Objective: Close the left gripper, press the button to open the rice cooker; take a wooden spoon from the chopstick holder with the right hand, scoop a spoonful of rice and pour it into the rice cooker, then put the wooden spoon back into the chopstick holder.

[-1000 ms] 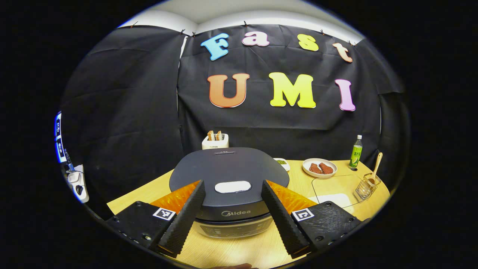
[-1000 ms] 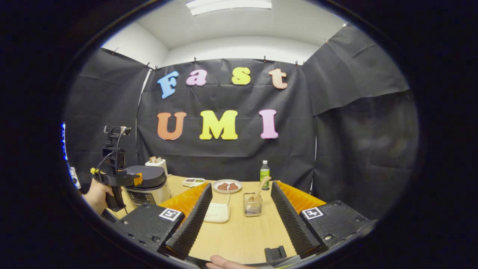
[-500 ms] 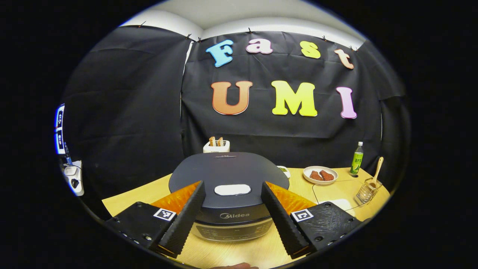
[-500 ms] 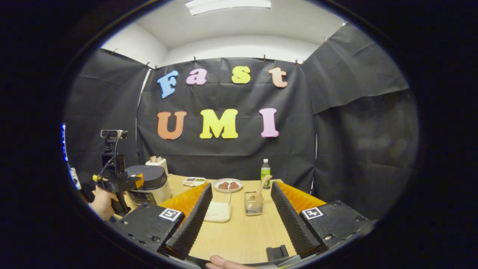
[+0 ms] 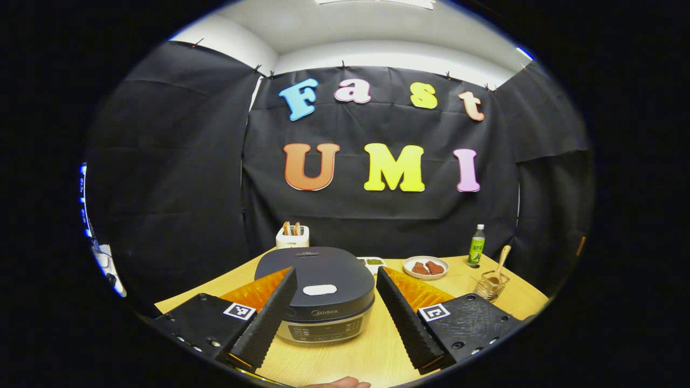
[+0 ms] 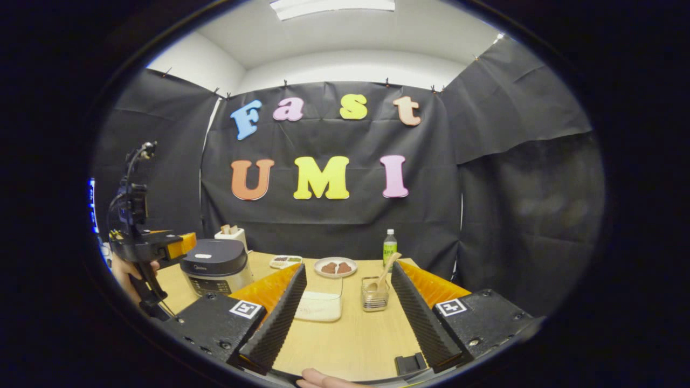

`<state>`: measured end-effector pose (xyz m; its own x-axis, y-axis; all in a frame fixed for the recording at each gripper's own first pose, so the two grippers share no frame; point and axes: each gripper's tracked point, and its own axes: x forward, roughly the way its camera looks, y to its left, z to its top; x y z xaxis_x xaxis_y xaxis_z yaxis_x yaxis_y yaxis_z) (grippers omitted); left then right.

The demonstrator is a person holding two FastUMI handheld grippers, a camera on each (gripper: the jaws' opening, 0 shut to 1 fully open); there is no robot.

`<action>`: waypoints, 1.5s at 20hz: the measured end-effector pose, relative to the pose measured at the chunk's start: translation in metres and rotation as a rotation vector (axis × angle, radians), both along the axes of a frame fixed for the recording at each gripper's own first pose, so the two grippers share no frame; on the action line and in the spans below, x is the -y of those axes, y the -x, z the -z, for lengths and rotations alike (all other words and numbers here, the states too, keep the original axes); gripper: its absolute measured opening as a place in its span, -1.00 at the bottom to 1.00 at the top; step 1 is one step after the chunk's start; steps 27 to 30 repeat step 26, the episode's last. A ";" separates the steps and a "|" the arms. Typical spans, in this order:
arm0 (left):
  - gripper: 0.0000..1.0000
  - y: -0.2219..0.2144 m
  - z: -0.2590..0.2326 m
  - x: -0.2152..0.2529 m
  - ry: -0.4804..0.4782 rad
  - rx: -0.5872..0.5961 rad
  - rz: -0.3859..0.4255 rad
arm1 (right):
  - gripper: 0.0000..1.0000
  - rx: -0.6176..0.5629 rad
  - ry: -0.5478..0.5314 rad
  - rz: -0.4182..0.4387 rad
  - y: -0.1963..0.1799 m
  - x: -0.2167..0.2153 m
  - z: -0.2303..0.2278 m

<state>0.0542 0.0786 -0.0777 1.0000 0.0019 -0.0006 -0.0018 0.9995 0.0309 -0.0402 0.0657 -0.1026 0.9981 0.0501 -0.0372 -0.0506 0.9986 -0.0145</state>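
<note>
Now the left claw [image 5: 334, 312] is sitting farther back from the rice cooker [image 5: 318, 293] than half a second ago, its jaws standing wide apart and gripping nothing. Evidently the lid is still lying shut, so the pale button [image 5: 319, 290] is not yet pressed; since the task is asking for a closed claw first, this retreat is probably making room to shut the jaws before pushing. The right claw [image 6: 345, 318] is hanging wide open and empty over the counter [image 6: 350, 339], with the wooden spoon [image 6: 386, 270] standing in the chopstick holder [image 6: 375, 295] just ahead, beside a clear container of rice [image 6: 319, 306].
</note>
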 end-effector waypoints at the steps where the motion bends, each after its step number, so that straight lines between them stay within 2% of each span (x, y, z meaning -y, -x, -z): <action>1: 0.89 0.014 -0.007 0.006 -0.017 0.010 0.020 | 1.00 0.006 0.003 -0.006 0.001 -0.004 -0.002; 6: 0.89 0.068 -0.022 0.037 -0.050 0.027 0.085 | 1.00 0.010 0.024 -0.028 0.009 -0.017 -0.005; 7: 0.89 0.077 -0.021 0.039 -0.054 0.027 0.088 | 0.96 0.015 0.023 -0.028 0.013 -0.017 -0.006; 10: 0.91 0.102 -0.014 0.044 -0.056 0.022 0.094 | 1.00 0.048 0.033 -0.051 0.022 -0.025 -0.015; 11: 0.77 0.107 -0.010 0.047 -0.044 0.015 0.100 | 1.00 0.056 0.036 -0.055 0.024 -0.025 -0.016; 12: 0.93 0.114 -0.006 0.048 -0.036 0.012 0.104 | 1.00 0.063 0.037 -0.059 0.027 -0.026 -0.017; 13: 0.93 0.120 -0.003 0.047 -0.032 0.013 0.104 | 0.96 0.067 0.040 -0.062 0.029 -0.027 -0.018; 15: 0.93 0.132 -0.002 0.048 -0.045 0.029 0.095 | 1.00 0.072 0.044 -0.063 0.033 -0.026 -0.018; 19: 0.94 0.140 0.010 0.050 -0.074 0.021 0.095 | 1.00 0.086 0.049 -0.059 0.038 -0.023 -0.020; 25: 0.92 0.147 0.000 0.033 -0.008 0.052 0.054 | 1.00 0.076 0.031 -0.057 0.034 -0.015 -0.013; 30: 0.92 0.147 -0.001 0.032 -0.003 0.053 0.052 | 1.00 0.071 0.029 -0.052 0.033 -0.013 -0.011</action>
